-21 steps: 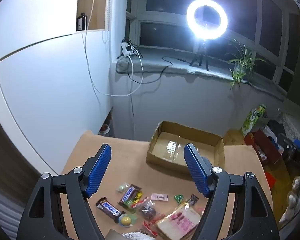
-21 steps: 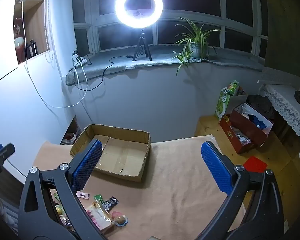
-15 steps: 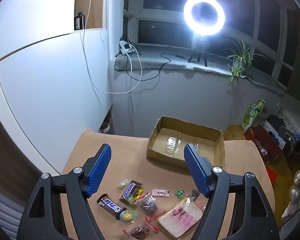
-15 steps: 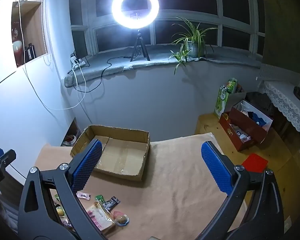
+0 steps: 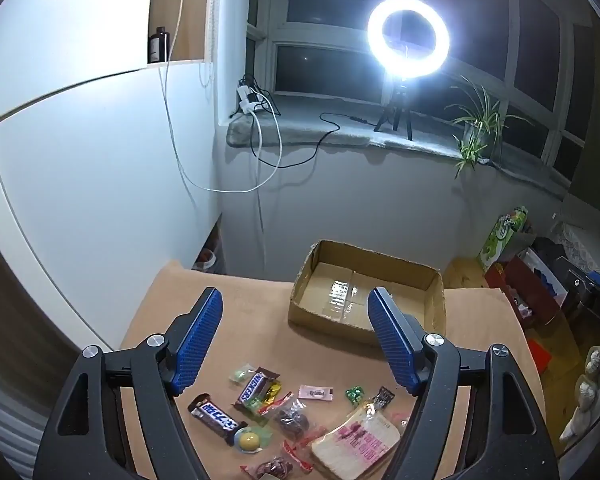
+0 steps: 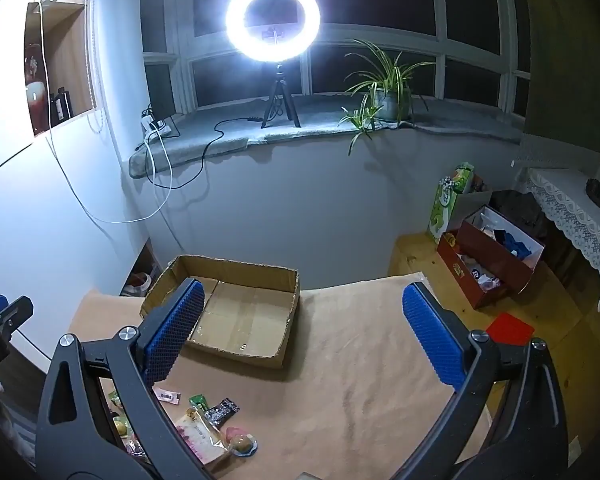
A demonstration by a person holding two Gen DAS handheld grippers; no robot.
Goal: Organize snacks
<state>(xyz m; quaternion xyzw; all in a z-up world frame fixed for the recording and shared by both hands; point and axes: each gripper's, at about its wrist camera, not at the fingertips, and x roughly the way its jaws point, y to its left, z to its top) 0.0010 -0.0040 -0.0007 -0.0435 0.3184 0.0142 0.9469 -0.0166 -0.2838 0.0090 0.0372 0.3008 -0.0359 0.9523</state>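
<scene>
An open, empty cardboard box [image 5: 366,298] stands at the far side of the paper-covered table [image 5: 252,308]; it also shows in the right wrist view [image 6: 236,312]. A pile of snacks lies near the front: two Snickers bars [image 5: 216,418], a pink sandwich packet [image 5: 358,438], wrapped candies [image 5: 250,440] and small sachets [image 5: 316,393]. My left gripper [image 5: 294,320] is open and empty, high above the snacks. My right gripper [image 6: 300,314] is open and empty, above the table to the right of the pile [image 6: 210,430].
A ring light on a tripod [image 5: 406,38] and a potted plant [image 6: 388,92] stand on the windowsill behind. Cables hang down the wall at left. Red boxes of clutter [image 6: 488,260] sit on the floor right of the table.
Both grippers have risen and pulled back a little, so more of the snack pile shows in the left wrist view. Both stay open.
</scene>
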